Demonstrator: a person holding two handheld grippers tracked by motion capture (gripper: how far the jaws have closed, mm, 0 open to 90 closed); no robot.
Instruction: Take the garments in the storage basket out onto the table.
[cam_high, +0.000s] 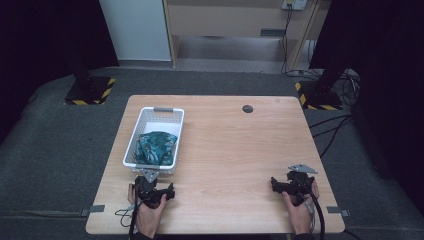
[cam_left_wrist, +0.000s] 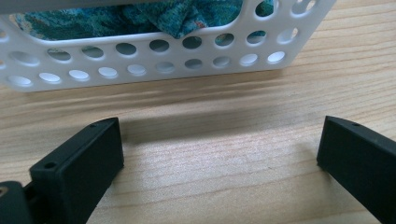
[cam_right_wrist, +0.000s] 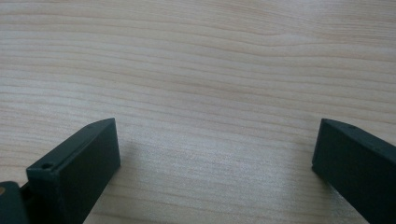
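Observation:
A white perforated basket (cam_high: 175, 120) stands on the left half of the wooden table, and a crumpled teal patterned cloth (cam_high: 156, 147) lies in its near end. My left gripper (cam_high: 150, 187) rests low on the table just in front of the basket's near wall (cam_left_wrist: 140, 70), open, with bare wood between its jaws. The teal cloth (cam_left_wrist: 140, 18) shows over that wall. My right gripper (cam_high: 290, 184) sits near the table's front right, also open, with bare wood (cam_right_wrist: 210, 93) between its jaws. A hand holds each gripper from the near edge.
A small dark round disc (cam_high: 247, 108) lies near the table's far edge. Grey tape tabs (cam_high: 97, 208) mark the front corners. Black stands with yellow-striped bases (cam_high: 90, 92) stand on the carpet beyond the table, with cables (cam_high: 335, 125) at the right.

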